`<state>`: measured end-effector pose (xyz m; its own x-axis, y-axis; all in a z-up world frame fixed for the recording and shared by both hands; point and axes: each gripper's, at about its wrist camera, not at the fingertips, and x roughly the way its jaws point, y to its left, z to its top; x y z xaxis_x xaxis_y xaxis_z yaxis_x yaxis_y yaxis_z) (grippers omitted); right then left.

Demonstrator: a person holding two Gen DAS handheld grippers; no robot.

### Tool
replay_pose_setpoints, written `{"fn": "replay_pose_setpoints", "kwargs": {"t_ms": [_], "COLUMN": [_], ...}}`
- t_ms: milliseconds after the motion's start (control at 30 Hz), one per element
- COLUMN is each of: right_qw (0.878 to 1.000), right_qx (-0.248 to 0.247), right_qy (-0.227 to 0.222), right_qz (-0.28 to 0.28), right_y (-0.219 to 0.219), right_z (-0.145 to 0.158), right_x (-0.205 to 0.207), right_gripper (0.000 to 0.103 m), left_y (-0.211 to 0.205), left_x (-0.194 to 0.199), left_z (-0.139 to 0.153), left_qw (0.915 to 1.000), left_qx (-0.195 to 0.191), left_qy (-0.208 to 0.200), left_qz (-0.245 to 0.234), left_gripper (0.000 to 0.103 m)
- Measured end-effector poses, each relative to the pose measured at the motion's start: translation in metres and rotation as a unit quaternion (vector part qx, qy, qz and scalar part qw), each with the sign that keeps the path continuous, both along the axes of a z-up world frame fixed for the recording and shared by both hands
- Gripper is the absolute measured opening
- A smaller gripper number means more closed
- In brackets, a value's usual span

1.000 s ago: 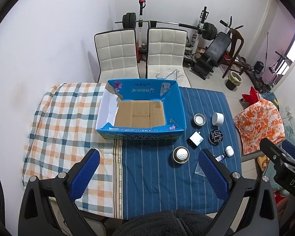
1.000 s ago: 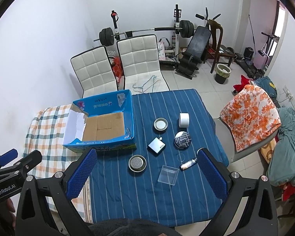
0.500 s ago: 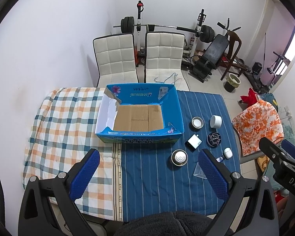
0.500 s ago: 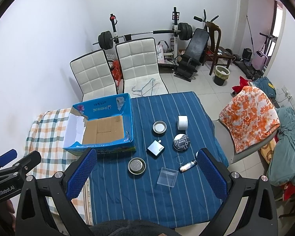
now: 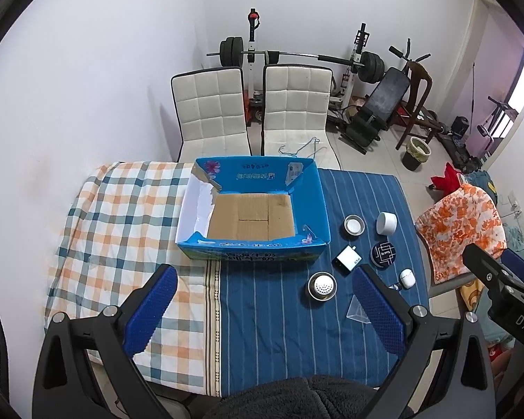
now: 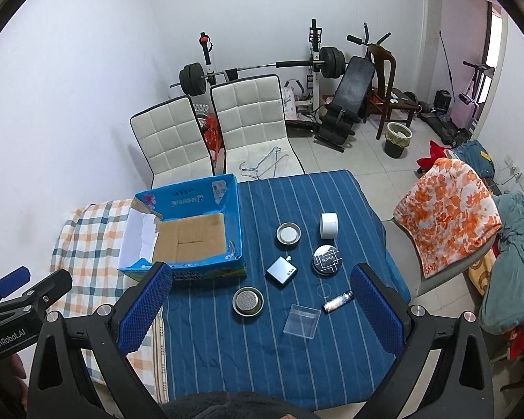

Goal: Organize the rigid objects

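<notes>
Home-gym room, white walls, two white chairs (image 5: 251, 111) behind worktop (image 6: 262, 349) under blue striped cloth. Blue box (image 5: 251, 209) open and bare inside, at cloth seam. Right of box, well apart: two round tins (image 6: 288, 234), white tape roll (image 6: 329, 225), black compact (image 6: 325, 260), silver charger (image 6: 281, 272), clear lid (image 6: 302, 321), lighter (image 6: 337, 302). Left claw (image 5: 262, 310) and right claw (image 6: 262, 310) both spread wide, grasping nothing, hovering above worktop.

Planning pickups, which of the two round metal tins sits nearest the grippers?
The round metal tin with the perforated insert, below the silver charger; the plain one lies farther back.
</notes>
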<state>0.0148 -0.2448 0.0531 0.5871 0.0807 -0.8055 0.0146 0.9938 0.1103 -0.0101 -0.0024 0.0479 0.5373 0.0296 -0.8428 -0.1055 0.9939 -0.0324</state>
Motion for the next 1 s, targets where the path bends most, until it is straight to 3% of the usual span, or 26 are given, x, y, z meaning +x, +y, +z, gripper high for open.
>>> {"fn": "replay_pose_setpoints", "kwargs": {"t_ms": [433,567,800,1000], "right_qw": [0.999,0.997,0.991,0.981], "right_qx": [0.014,0.026,0.025,0.012], "right_qy": [0.022,0.056,0.106,0.177], "right_qz": [-0.032,-0.053,-0.078,-0.081], "right_y": [-0.032,-0.058,-0.103,-0.136], "right_z": [-0.026,-0.054,-0.108,-0.194], "right_x": [0.009,0.024,0.06,0.108], "right_gripper": [0.103,0.103,0.103,0.103], "left_y": [-0.001,-0.015,-0.056,-0.088], "left_x": [0.004,0.021,0.074,0.113], "left_z": [-0.01,-0.025,-0.066,-0.141], "left_qw": [0.9999,0.9995,0.9975,0.9886], "left_qx": [-0.005,-0.012,0.013,0.011], "left_qy": [0.012,0.028,0.056,0.13], "left_qz": [-0.004,-0.013,-0.041,-0.075], "left_gripper": [0.103,0.103,0.103,0.103]}}
